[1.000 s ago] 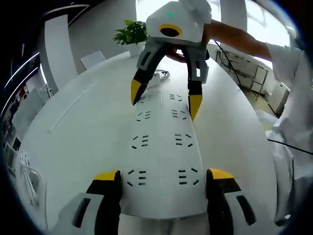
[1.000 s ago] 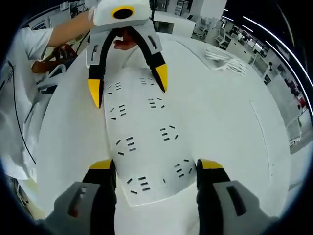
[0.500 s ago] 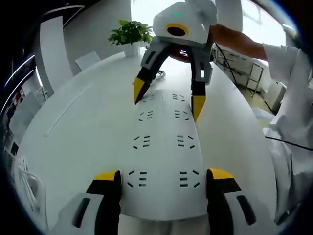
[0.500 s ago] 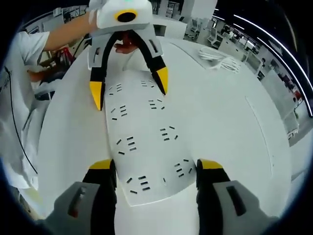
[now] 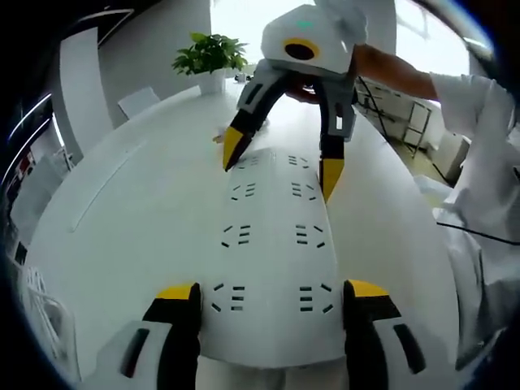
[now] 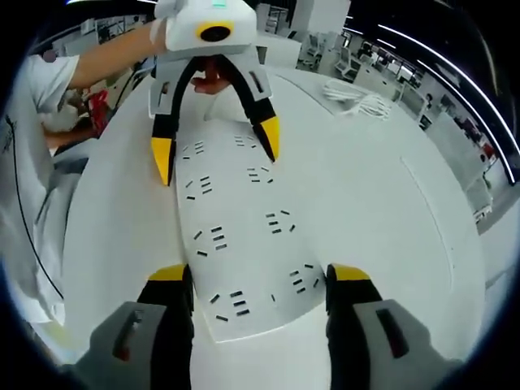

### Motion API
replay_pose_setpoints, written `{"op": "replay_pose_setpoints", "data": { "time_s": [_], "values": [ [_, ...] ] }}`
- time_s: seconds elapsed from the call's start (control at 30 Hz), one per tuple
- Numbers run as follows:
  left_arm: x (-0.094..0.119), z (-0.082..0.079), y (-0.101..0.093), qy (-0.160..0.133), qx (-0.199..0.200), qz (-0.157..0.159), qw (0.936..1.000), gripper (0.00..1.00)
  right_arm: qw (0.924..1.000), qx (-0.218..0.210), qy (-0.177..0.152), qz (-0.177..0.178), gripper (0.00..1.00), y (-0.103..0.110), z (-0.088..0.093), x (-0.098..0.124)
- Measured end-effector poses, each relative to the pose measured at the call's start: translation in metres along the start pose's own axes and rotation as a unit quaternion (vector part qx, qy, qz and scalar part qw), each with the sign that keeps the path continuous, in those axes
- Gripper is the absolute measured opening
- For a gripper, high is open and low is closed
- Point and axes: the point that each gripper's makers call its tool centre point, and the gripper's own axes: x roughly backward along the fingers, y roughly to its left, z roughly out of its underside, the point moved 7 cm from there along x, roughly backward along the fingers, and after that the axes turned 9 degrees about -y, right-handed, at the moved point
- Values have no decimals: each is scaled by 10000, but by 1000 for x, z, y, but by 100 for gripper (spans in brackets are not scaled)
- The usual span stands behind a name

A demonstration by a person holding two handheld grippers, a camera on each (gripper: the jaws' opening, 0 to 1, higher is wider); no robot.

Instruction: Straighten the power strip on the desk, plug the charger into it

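Both claws grip the power strip by its ends. Left gripper (image 5: 270, 296) has its yellow-tipped jaws spread to the strip's width, one against each long edge of the near end, clamped on the white power strip (image 5: 272, 244). From the other side, the right gripper (image 6: 258, 280) holds its own end the same way, jaws against both edges of the strip. In each view the opposite claw straddles the far end: its yellow tips sit beside the two edges there.

So the strip lies flat on the white desk (image 5: 130, 211), pinched at both ends, its double row of sockets facing up. I'd judge the straightening step is in hand and close to finished, though whether it sits square to the desk edge I cannot tell.

Further off, a coiled white cable (image 6: 361, 99) lies on the desk, well apart from the strip; whether a charger sits with it is too small to tell. A potted plant (image 5: 209, 55) stands at the desk's far end.

Next, I'd reckon one claw must let go, fetch the charger, and line its prongs up over a socket while the other steadies the strip
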Motion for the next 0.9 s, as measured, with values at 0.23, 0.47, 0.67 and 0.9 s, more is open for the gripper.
{"op": "replay_pose_setpoints", "data": {
  "time_s": [0.23, 0.47, 0.67, 0.9],
  "values": [
    [-1, 0, 2, -51, -68, 133, 9999, 73, 9999, -17, -39, 130, 64, 6, 1, 3],
    [-2, -1, 4, -6, -112, 257, 9996, 73, 9996, -56, -146, 249, 64, 8, 3, 5],
    [-4, -2, 5, 22, -171, 323, 9993, 73, 9993, -117, -157, 327, 64, 10, 4, 7],
    [-5, -2, 5, -17, -207, 371, 9991, 73, 9987, -171, -169, 452, 63, 15, 5, 9]
  ]
}}
